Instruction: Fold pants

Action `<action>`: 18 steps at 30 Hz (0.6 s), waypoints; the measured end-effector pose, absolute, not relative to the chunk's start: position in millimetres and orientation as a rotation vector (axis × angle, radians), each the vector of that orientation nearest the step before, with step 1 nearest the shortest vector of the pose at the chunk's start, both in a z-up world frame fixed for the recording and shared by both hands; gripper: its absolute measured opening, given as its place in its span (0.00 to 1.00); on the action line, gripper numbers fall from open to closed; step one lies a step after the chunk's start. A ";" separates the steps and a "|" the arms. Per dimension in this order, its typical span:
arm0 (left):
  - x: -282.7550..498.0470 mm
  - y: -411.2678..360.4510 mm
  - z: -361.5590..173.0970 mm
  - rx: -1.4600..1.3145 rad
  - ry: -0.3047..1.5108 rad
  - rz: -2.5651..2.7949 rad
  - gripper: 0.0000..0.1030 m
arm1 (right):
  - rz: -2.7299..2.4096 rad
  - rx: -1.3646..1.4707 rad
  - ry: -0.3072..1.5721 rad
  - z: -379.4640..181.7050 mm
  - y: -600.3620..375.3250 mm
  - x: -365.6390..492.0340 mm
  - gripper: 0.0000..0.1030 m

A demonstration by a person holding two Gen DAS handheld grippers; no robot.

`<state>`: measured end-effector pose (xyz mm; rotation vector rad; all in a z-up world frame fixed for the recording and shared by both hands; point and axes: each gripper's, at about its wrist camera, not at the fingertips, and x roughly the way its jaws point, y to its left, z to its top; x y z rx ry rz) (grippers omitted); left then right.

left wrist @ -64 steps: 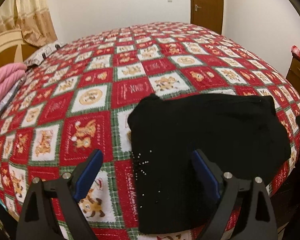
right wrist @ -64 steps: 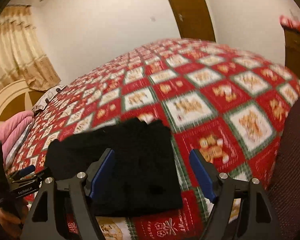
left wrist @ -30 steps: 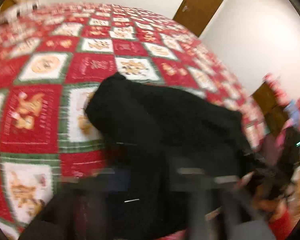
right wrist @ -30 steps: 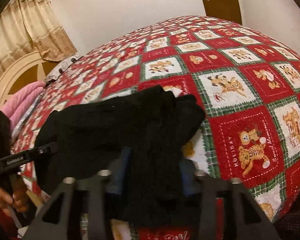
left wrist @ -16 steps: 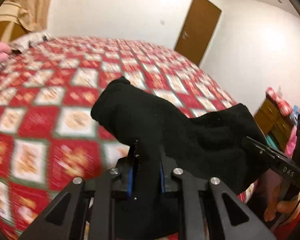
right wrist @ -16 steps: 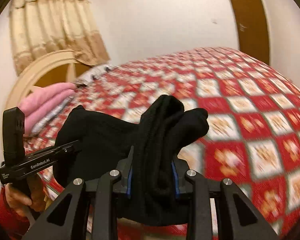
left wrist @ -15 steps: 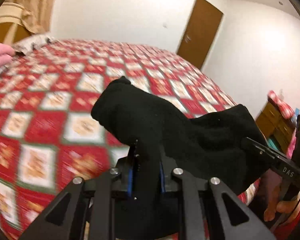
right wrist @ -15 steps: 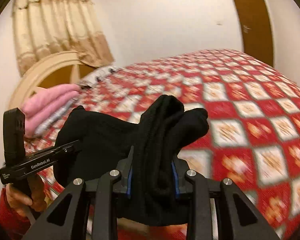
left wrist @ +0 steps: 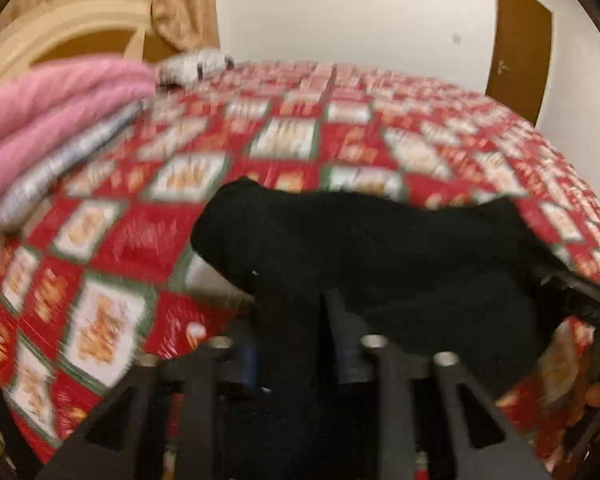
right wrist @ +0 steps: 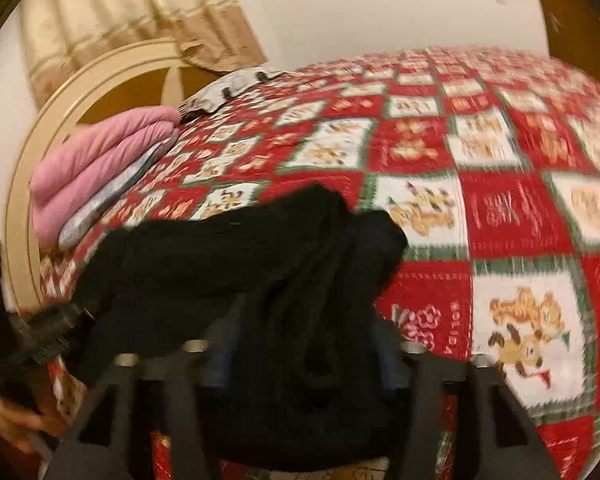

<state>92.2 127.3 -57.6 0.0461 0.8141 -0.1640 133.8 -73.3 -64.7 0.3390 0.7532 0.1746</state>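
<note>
The black pants point(left wrist: 380, 264) hung in a folded bundle above the red patchwork quilt point(left wrist: 148, 232), stretched between both tools. The left gripper point(left wrist: 296, 356) was clenched on one end, the cloth running up between its jaws. The right gripper point(right wrist: 300, 356) pinched the other end, thick folds bunched between its jaws. A pink blanket point(right wrist: 100, 160) lay folded near the headboard point(right wrist: 100, 76).

Both views now swing toward the headboard point(right wrist: 100, 76), bringing the pink bedding point(left wrist: 40, 104) close. The black pants point(left wrist: 380, 248), flat on the bed two seconds ago, hang bunched in both clamped grippers.
</note>
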 end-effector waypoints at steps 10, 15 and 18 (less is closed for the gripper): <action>82.9 157.9 -34.0 0.073 0.747 0.109 1.00 | -0.014 0.436 0.558 -10.1 -103.4 63.1 0.69; 46.5 148.5 -11.3 0.119 0.684 0.132 1.00 | -0.009 0.456 0.524 16.4 -69.3 20.0 0.77; 21.2 139.3 -2.5 0.132 0.656 0.107 1.00 | 0.020 0.440 0.541 23.4 -47.7 -1.3 0.77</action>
